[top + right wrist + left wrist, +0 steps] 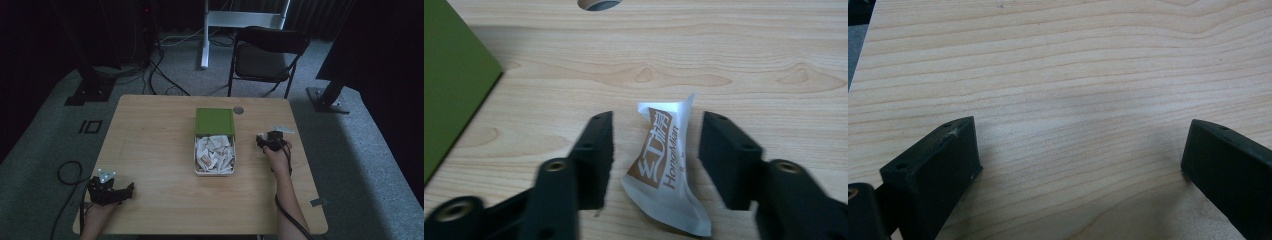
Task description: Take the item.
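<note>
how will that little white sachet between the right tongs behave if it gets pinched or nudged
The sachet looks like thin crinkled film, so it will probably flex and crumple, not stay stiff. It seems light, so a nudge from the right tongs would likely slide it across the table.

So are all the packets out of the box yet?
Not nearly. One packet lies on the table, between the open right claw, whose jaws aren't pressing it. The box is full of packets, lid slid back. The left claw rests open.
</note>
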A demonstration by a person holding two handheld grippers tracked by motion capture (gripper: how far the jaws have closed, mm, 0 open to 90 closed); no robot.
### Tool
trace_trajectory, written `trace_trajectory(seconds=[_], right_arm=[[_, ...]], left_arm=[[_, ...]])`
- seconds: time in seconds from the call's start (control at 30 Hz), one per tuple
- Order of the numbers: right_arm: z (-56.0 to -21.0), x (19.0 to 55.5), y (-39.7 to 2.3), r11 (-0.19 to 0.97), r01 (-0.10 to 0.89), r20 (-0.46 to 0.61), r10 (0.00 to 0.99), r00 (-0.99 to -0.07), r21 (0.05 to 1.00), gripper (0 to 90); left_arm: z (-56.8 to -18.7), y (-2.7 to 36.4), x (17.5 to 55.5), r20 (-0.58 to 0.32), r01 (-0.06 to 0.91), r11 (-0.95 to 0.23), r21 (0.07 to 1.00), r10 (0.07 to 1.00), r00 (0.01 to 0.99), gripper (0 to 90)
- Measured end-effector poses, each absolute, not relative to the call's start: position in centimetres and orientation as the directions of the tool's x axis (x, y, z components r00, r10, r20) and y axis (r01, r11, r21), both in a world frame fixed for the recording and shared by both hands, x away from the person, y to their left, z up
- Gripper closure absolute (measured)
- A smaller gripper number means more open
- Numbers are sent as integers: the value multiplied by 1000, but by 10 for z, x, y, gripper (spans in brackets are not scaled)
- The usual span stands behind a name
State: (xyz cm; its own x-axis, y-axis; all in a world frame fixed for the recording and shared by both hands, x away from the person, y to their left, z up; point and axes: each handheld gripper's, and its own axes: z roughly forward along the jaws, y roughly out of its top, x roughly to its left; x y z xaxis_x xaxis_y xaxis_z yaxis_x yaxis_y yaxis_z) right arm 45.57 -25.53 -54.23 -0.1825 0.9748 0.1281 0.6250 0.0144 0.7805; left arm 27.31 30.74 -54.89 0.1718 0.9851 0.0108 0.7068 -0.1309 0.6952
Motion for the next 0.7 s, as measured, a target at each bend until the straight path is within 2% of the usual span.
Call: trace_trajectory(seconds=[0.33, 0.53, 0.7], right_arm=[[-536, 447, -255, 46, 616, 115, 969, -220, 787, 253], [-535, 438, -258, 65, 621, 106, 966, -234, 781, 211], [-536, 422, -260, 73, 620, 99, 966, -239, 781, 128]], left_arm=[[-549, 307, 273, 11, 707, -131, 695, 985, 172, 29], [-549, 307, 273, 11, 707, -131, 695, 985, 172, 30], [-549, 307, 273, 11, 707, -131, 695, 985, 172, 29]])
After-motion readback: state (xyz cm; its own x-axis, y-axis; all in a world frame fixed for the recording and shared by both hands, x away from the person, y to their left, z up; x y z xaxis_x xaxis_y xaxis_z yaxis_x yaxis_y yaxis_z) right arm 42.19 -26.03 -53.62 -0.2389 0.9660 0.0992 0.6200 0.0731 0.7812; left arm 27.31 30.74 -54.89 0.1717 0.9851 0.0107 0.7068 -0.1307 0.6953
